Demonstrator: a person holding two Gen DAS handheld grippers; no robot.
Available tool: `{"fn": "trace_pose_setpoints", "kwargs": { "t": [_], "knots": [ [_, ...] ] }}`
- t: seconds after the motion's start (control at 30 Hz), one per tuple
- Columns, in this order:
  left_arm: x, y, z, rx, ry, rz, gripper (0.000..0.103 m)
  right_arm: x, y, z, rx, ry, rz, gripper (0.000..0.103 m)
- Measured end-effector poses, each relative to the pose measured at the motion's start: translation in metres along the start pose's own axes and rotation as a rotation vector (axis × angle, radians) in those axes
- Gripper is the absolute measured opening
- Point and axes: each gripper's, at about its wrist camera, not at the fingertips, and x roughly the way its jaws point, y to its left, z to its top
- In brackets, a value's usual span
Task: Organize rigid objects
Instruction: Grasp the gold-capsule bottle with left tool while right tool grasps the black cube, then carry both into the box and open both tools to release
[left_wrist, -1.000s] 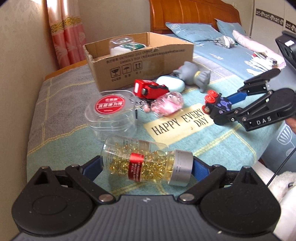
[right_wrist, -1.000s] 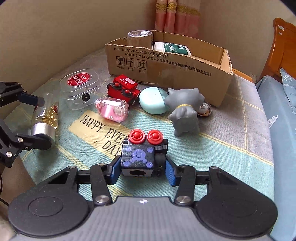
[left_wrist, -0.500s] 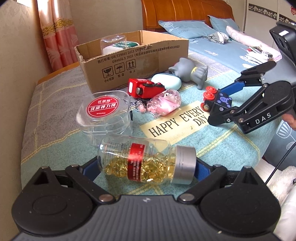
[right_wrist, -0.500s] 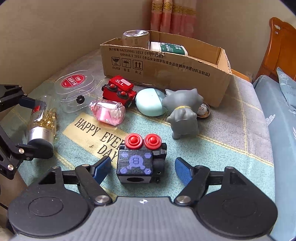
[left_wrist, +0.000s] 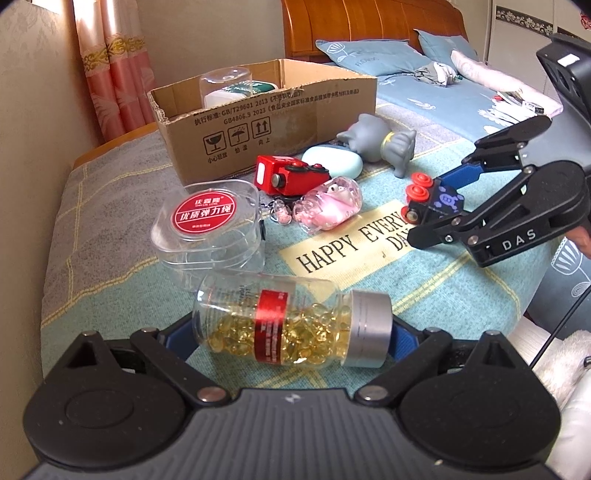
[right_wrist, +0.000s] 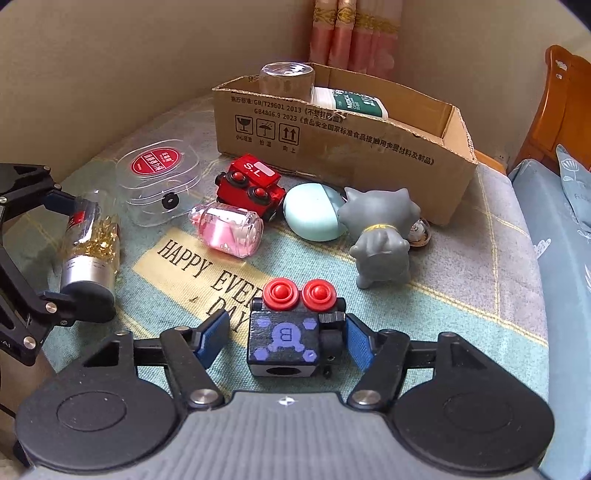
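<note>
Two close, downward-tilted wrist views

Left gripper (left_wrist: 291, 334) clamped end to end on a capsule bottle (left_wrist: 291, 328) lying sideways, silver cap to the right. Beyond, a clear case with red label (left_wrist: 210, 232), pink bottle (left_wrist: 328, 208), red toy car (left_wrist: 288, 177), cardboard box (left_wrist: 273, 118). At right, right gripper (left_wrist: 434, 206) around a black toy block (left_wrist: 437, 201), its fingers having just been closing.

The left tool (left_wrist: 291, 332) points down at a slant, its jaws set wide, each blue pad against one end of a lying bottle. The right tool (right_wrist: 284, 341) also slants downward. Its jaws have just been closing around a small block; the right pad touches it, the left pad (right_wrist: 212, 338) stands apart.
</note>
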Motion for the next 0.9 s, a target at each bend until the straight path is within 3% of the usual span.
{"fn": "trace_pose_setpoints", "kwargs": {
  "t": [0.03, 0.47, 0.9],
  "knots": [
    [0.000, 0.000, 0.001, -0.005, 0.005, 0.003, 0.097, -0.001, 0.000, 0.000, -0.001, 0.001, 0.001, 0.059],
    [-0.020, -0.004, 0.022, 0.000, 0.028, 0.019, 0.096, -0.019, -0.009, 0.012, -0.064, -0.002, 0.033, 0.057],
    [-0.049, 0.009, 0.081, 0.044, -0.078, 0.110, 0.096, -0.056, -0.041, 0.060, -0.127, -0.108, 0.033, 0.056]
  ]
}}
